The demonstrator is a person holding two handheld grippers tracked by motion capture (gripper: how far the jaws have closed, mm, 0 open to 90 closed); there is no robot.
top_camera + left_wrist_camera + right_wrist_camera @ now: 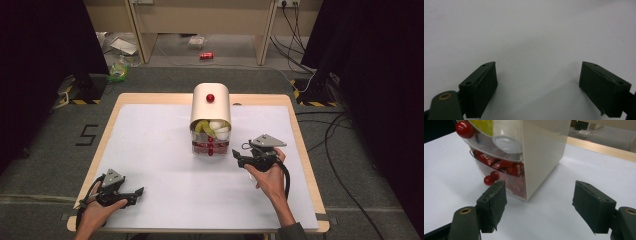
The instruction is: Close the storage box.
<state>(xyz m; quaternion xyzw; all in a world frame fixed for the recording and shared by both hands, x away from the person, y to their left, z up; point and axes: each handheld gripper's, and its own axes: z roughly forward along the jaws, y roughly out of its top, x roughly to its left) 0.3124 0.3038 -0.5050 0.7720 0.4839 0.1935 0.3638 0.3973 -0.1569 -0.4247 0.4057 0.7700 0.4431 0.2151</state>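
A cream drawer cabinet [211, 102] with a rounded top stands at the middle back of the white mat [165, 165]. Its upper drawer [212, 129] is pulled out and holds white and yellow-green items. Below it, a clear drawer [210, 146] with red knobs holds red packets [501, 165]. My right gripper [236, 157] is open just right of the cabinet's front, and nothing sits between its pads. In the right gripper view the right gripper [539, 202] faces the cabinet's lower corner [526, 197], close to the red knobs [489, 180]. My left gripper [139, 192] rests open at the front left; the left gripper [537, 85] has bare mat ahead.
The mat lies on a wooden table [300, 130] whose edge shows all round. On the floor behind are a red can [206, 56], a green packet [118, 70] and wooden furniture legs. Cables [325, 135] trail on the floor to the right.
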